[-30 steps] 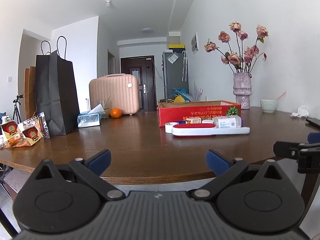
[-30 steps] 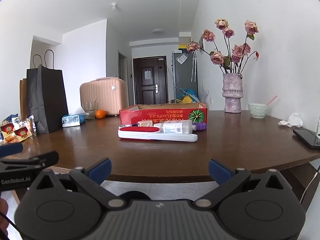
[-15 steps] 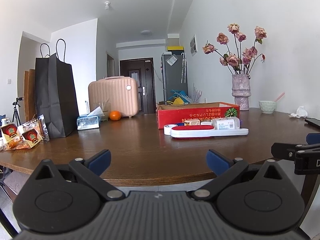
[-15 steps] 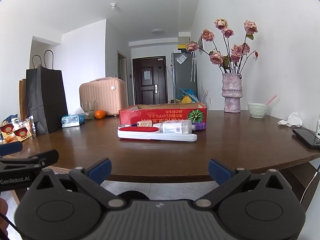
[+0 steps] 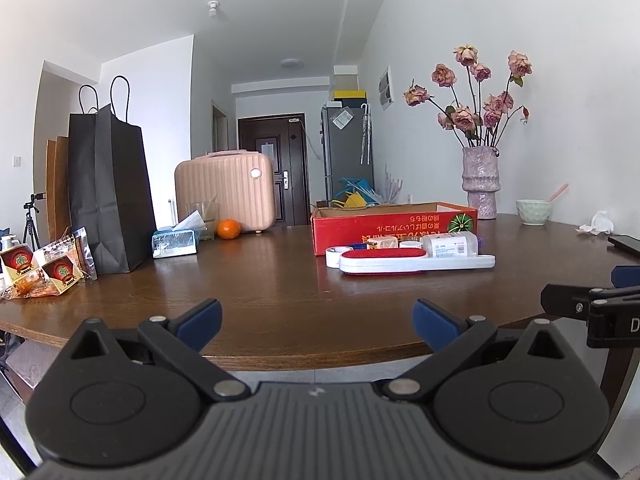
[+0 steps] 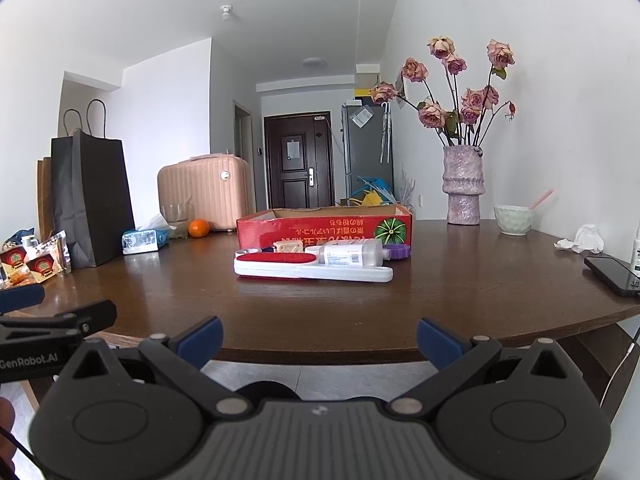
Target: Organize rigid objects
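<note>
— Where were the rigid objects found?
— A lint brush (image 6: 314, 267) and a bottle (image 6: 352, 253) were laid on the table (image 6: 460, 292), just before the red box (image 6: 324, 226).
— And the tongs?
— The left gripper (image 5: 316, 318) and right gripper (image 6: 320, 336) were held wide, empty, at the near edge.

Not much going on here tbh: over the last second the left gripper (image 5: 316, 320) tipped up or dropped a touch, so the red box (image 5: 394, 227) and the white lint brush (image 5: 416, 262) sit slightly lower in front of its fingers, and the brush's far end reads a hair less off to the right. The right gripper (image 6: 319, 338) view barely drifts, with the same items a shade lower ahead.
</note>
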Tool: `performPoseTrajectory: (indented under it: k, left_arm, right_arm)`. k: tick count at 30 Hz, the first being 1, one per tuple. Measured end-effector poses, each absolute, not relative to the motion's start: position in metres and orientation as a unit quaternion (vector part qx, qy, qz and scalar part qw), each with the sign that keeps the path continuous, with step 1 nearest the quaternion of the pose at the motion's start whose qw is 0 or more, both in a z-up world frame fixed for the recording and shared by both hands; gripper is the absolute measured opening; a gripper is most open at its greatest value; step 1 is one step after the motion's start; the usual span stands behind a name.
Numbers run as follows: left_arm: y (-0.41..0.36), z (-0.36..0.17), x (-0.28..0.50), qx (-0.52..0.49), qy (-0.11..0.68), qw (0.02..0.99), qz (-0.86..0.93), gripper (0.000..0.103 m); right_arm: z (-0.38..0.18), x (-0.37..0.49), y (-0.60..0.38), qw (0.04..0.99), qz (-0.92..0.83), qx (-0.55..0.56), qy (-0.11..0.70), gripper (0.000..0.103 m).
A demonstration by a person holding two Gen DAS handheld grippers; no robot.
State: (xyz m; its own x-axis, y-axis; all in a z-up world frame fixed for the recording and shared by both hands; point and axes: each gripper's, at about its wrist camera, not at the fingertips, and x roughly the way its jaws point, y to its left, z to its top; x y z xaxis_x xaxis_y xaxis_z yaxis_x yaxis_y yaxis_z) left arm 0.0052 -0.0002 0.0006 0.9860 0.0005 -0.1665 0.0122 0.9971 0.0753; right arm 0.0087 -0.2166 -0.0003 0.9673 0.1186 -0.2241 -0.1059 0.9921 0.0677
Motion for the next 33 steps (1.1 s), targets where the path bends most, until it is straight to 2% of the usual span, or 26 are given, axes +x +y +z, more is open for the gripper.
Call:
performPoseTrajectory:
  k: [24,33]
  left_arm:
    - [0.000,-0.003,0.007,0.039,0.095,0.995,-0.003,0.103]
    - [0.003,0.005,0.066,0.049,0.116,0.992,-0.025,0.103]
  right_arm:
    - [-0.002,0.010,-0.218,0.990,0.061,0.039,0.124,0.103]
    - [-0.008,0.048,-0.238,0.990,0.025,0.034,0.131,0.103]
